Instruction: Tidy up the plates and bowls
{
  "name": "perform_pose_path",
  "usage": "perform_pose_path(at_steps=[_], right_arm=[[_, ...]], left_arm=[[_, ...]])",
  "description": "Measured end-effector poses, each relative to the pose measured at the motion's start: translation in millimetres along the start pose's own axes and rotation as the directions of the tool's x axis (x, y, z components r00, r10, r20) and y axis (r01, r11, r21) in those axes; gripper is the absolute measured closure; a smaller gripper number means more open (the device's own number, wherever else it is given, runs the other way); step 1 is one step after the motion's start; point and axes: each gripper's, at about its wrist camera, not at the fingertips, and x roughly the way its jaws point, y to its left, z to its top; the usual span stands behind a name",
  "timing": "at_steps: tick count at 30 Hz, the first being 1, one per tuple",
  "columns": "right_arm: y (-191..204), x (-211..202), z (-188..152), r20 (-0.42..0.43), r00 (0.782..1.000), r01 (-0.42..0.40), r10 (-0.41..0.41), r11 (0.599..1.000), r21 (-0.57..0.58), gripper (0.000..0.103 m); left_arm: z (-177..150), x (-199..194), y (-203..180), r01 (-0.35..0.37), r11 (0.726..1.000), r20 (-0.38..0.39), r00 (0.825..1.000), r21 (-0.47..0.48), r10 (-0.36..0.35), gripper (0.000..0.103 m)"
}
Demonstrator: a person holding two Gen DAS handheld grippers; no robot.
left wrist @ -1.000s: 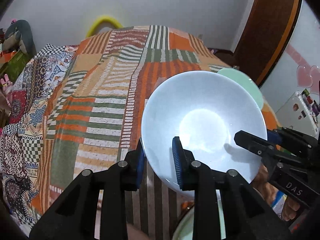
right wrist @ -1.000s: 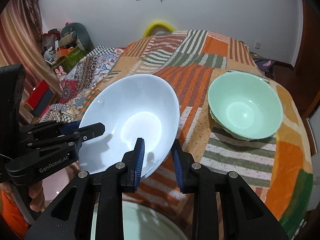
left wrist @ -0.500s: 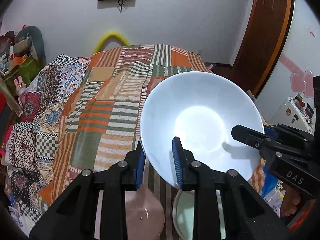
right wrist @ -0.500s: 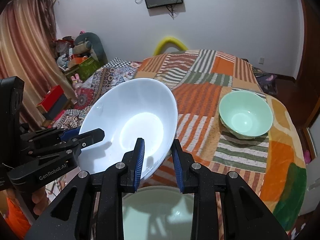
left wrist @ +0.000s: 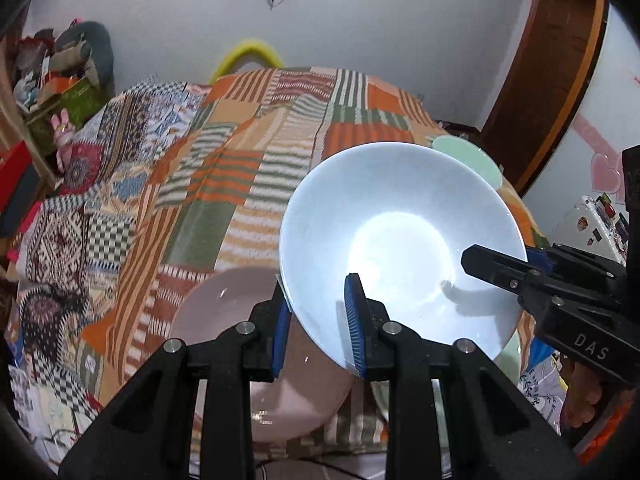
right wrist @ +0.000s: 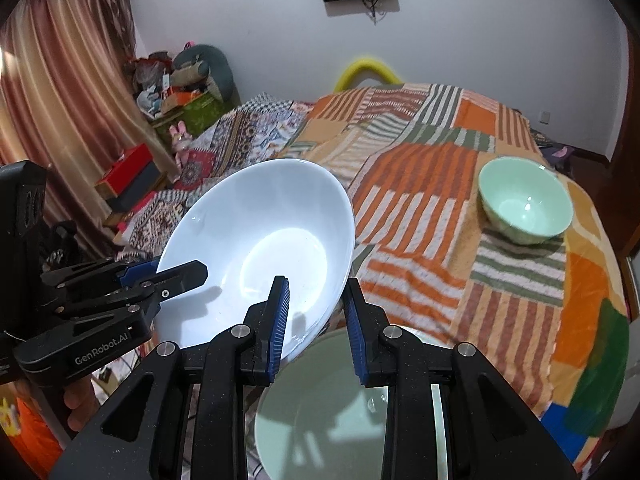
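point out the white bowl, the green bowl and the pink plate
white bowl [left wrist: 400, 248], left wrist view, inner bottom
green bowl [right wrist: 526, 206], right wrist view, inside of the bowl
pink plate [left wrist: 224, 304], left wrist view, bare upper part

Large bowl held above the bed, gripped at both sides.
Left gripper clamps its left rim, right gripper its right rim; two plates lie beneath, near; a small bowl sits far right.
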Motion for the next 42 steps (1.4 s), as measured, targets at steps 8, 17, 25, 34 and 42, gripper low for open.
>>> perform_pose_path(at_steps=[8, 17, 25, 34, 42], right_arm=[[12.2, 16.3, -12.6, -0.055, 0.998, -0.025, 0.024, 1.000, -0.010, 0.078], [32.0, 36.6, -20.7, -0.114, 0.991, -0.069, 0.066, 0.997, -0.031, 0.078], [48.0, 56.8, -26.6, -0.171, 0.981, -0.105, 0.095, 0.993, -0.048, 0.078], [57.3, 74.4, -32.8, -0.225, 0.969, -0.122, 0.106, 0.991, -0.062, 0.078], [61.4, 83.1, -38.3, -0.255, 0.961, -0.128, 0.107, 0.989, -0.068, 0.078]], left_arm=[[-22.6, 12.1, 19.4, -0.012, 0.999, -0.061, 0.998, -0.053, 0.009, 0.077], [-37.4, 14.6, 46.9, -0.047, 0.991, -0.087, 0.996, -0.125, 0.036, 0.077], [-51.3, 22.3, 68.6, -0.082, 0.980, -0.127, 0.990, -0.181, 0.060, 0.077], [-59.9, 25.6, 78.3, -0.133, 0.973, -0.140, 0.984, -0.187, 0.107, 0.077], [-65.0, 33.6, 84.6, -0.147, 0.970, -0.166, 0.979, -0.192, 0.115, 0.077]])
